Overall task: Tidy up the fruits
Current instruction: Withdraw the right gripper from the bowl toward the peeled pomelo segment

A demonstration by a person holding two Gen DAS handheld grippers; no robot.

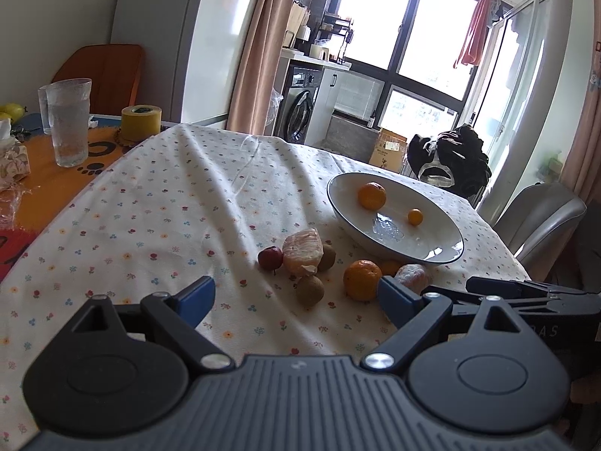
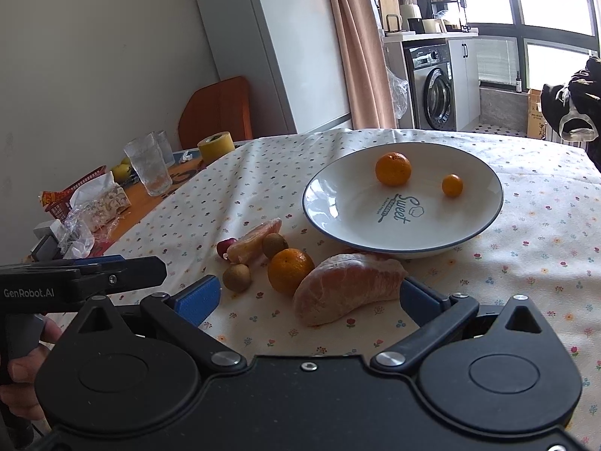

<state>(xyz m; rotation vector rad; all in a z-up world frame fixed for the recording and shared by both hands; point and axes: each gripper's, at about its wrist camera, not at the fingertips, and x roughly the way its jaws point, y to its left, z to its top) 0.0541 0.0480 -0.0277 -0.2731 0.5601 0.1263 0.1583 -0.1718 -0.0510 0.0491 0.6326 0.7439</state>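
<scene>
Both the left hand-held gripper (image 1: 296, 297) and right hand-held gripper (image 2: 311, 297) gape over a flower-print tablecloth (image 1: 169, 203) near the sunlit window (image 1: 413, 18).

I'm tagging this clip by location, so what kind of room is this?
Most likely a home dining area opening onto a laundry and kitchen nook. A table with a flowered cloth holds a plate of fruit, and beyond it stand a washing machine and a white fridge.
</scene>
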